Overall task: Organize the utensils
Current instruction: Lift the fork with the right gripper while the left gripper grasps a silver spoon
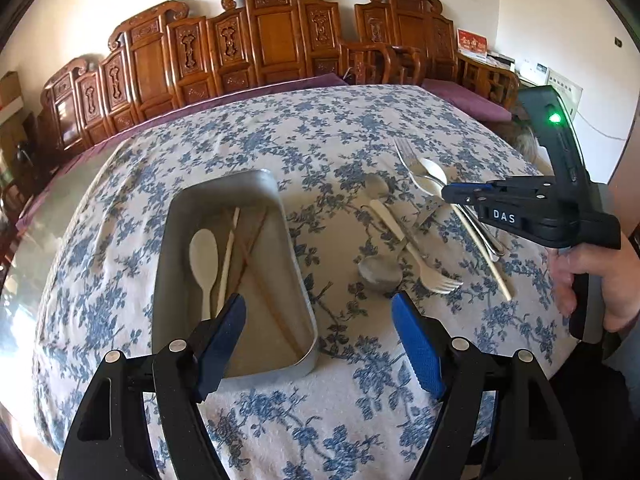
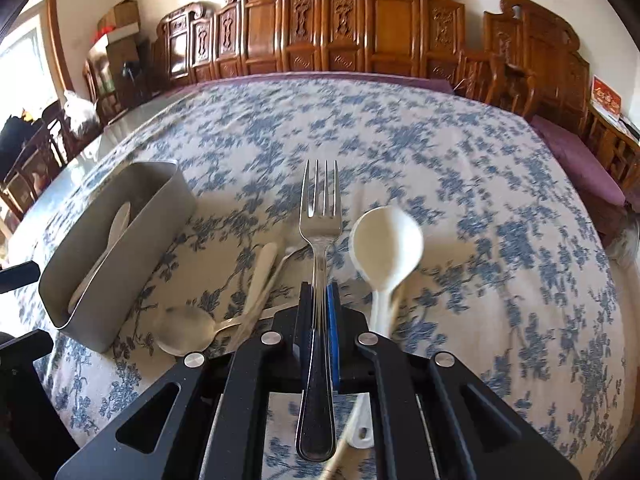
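My right gripper (image 2: 319,292) is shut on the neck of a metal fork (image 2: 320,208), tines pointing away from me and handle running back between the fingers. From the left wrist view, the right gripper (image 1: 452,194) holds that fork (image 1: 404,152) just above the cloth. A white ladle-shaped spoon (image 2: 386,240) lies right beside it, touching a pale chopstick (image 1: 494,268). The grey metal tray (image 1: 294,280) holds a white spoon (image 1: 204,258) and several chopsticks. My left gripper (image 1: 320,312) hovers open and empty over the tray's near right corner.
Between tray and right gripper lie a metal spoon (image 1: 378,274), a white plastic fork (image 1: 436,280) and another metal spoon (image 1: 376,186). A blue-flowered cloth (image 1: 320,128) covers the table. Carved wooden chairs (image 1: 272,36) line the far side. A hand (image 1: 596,276) grips the right tool.
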`<state>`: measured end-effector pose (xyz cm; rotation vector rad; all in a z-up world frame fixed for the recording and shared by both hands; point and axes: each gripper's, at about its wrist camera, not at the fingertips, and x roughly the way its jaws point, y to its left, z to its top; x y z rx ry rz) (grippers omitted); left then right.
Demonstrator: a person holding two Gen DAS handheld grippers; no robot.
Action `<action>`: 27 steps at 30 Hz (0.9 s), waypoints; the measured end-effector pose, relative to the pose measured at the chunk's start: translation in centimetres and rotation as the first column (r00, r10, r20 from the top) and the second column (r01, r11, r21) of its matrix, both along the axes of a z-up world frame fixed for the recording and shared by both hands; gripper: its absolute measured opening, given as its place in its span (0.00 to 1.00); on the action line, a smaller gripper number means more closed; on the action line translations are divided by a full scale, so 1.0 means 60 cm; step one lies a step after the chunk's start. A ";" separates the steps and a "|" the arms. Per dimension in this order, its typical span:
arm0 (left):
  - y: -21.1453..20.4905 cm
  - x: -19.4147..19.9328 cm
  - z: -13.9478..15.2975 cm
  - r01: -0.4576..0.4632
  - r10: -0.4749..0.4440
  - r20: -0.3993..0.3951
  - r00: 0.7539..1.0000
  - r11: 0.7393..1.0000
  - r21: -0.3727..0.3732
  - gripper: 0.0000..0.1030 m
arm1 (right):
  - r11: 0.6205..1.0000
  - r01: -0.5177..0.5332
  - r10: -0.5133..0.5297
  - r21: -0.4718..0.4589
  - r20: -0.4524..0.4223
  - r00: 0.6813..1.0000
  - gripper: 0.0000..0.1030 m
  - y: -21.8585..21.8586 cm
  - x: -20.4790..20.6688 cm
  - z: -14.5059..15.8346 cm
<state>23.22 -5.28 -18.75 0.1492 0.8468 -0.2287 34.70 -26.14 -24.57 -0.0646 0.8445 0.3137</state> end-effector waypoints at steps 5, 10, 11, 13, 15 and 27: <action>-0.032 0.041 0.009 0.019 -0.020 -0.036 0.999 1.000 -0.020 0.66 | 0.999 0.032 -0.032 0.002 0.011 0.999 0.09 -0.042 -0.002 0.004; -0.079 0.092 0.013 0.058 -0.060 -0.069 0.996 0.998 -0.028 0.51 | 0.997 0.069 -0.069 0.035 0.000 0.998 0.09 -0.084 0.004 0.001; -0.092 0.107 0.011 0.069 -0.071 -0.083 0.994 0.997 -0.031 0.49 | 0.996 0.074 -0.074 0.041 -0.002 0.997 0.09 -0.089 0.006 0.001; -0.114 0.129 0.005 0.085 -0.088 -0.100 0.991 0.996 -0.028 0.45 | 0.995 0.086 -0.086 0.042 -0.005 0.996 0.09 -0.101 0.012 -0.002; -0.134 0.149 -0.005 0.099 -0.100 -0.121 0.988 0.995 -0.016 0.36 | 0.994 0.099 -0.098 0.047 -0.015 0.995 0.09 -0.110 0.018 -0.006; -0.198 0.237 -0.093 0.105 -0.098 -0.295 0.950 0.994 0.006 0.17 | 0.982 0.136 -0.132 0.127 -0.042 0.990 0.09 -0.146 0.030 -0.012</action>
